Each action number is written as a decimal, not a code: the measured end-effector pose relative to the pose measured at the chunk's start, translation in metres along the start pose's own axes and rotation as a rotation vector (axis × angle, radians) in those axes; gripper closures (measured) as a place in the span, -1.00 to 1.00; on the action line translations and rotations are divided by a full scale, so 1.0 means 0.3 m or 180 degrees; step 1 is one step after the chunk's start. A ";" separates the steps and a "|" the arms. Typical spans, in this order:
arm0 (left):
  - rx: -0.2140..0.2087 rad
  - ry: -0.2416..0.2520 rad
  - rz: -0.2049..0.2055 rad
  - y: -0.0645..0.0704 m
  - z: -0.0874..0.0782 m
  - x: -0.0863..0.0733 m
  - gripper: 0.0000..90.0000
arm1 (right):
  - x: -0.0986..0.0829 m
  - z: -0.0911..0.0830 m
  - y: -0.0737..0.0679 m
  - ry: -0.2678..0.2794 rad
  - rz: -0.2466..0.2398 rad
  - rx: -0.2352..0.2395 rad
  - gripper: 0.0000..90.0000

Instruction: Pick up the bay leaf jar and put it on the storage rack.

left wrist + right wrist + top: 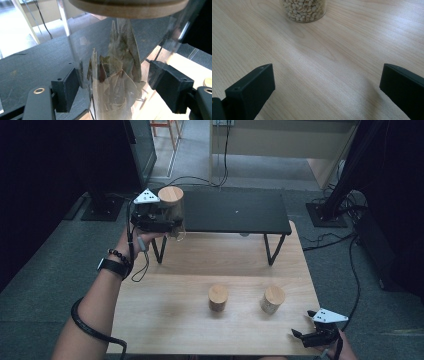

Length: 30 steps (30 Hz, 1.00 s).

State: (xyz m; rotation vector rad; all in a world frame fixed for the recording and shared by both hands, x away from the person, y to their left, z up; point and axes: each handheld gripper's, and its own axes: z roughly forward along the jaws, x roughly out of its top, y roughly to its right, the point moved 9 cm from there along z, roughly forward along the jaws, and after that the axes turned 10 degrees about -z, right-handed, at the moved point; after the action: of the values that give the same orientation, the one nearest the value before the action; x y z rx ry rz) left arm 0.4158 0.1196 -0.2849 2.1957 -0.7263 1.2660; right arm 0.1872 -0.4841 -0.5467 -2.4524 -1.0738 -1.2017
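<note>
Left tool [115,87] round leaf jar [117,75], lid [127,7] cut off.

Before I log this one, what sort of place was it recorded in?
Likely an indoor lab or studio set up for recording, not a kitchen: a bare wooden table on grey carpet, dark stands on both sides, and loose cables across the floor.

Clear jar [173,215] w/ round wooden lid [170,194], upright, held up at left end of black shelf [235,212], its base past shelf's front edge, over the table [165,310]. Left gripper view: dried leaves [117,75] inside, standing on end, packed in lower part; jar wall touches a black pad on each side.
</note>
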 end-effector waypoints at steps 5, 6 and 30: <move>0.0021 0.0003 -0.0021 -0.017 0.006 0.015 -0.44 | 0.001 0.000 0.000 -0.0007 0.0000 0.0001 -1.00; 0.0028 -0.0004 -0.0024 -0.022 0.009 0.018 -0.44 | 0.001 0.000 0.000 -0.0008 0.0000 0.0000 -1.00; 0.0137 -0.0006 -0.0162 -0.101 0.137 0.083 -0.44 | 0.005 0.005 -0.002 -0.0047 -0.0033 0.0008 -1.00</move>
State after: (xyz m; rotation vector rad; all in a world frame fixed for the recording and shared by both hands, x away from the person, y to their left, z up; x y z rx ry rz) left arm 0.4718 0.1100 -0.2859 2.2355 -0.6453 1.2654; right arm 0.1883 -0.4822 -0.5464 -2.4607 -1.0928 -1.1863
